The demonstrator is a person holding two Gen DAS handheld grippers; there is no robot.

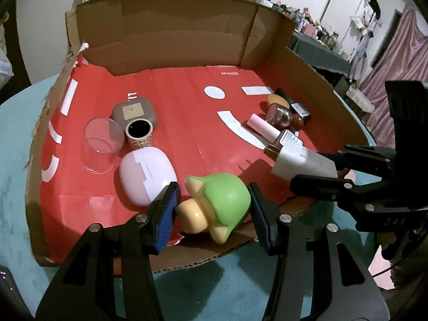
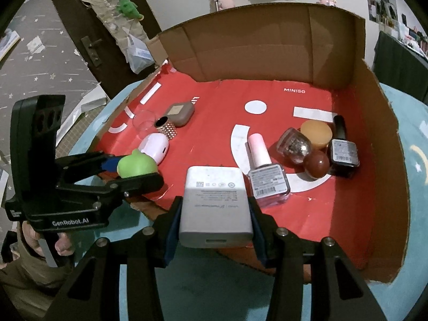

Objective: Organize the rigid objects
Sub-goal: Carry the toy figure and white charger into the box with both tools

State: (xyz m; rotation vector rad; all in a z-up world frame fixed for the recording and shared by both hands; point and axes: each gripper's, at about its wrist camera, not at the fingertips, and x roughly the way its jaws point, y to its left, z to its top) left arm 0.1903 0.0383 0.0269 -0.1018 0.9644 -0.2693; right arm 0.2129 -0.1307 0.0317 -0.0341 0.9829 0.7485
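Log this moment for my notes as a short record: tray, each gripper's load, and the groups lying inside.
tray: cardboard box with red lining
left gripper: shut on green figurine
right gripper: shut on white charger
left group: clear cup, brown case, pale case
right group: pink bottle, dark bottle, orange jar

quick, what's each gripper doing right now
left gripper: closed on the green toy figure
right gripper: closed on the white charger
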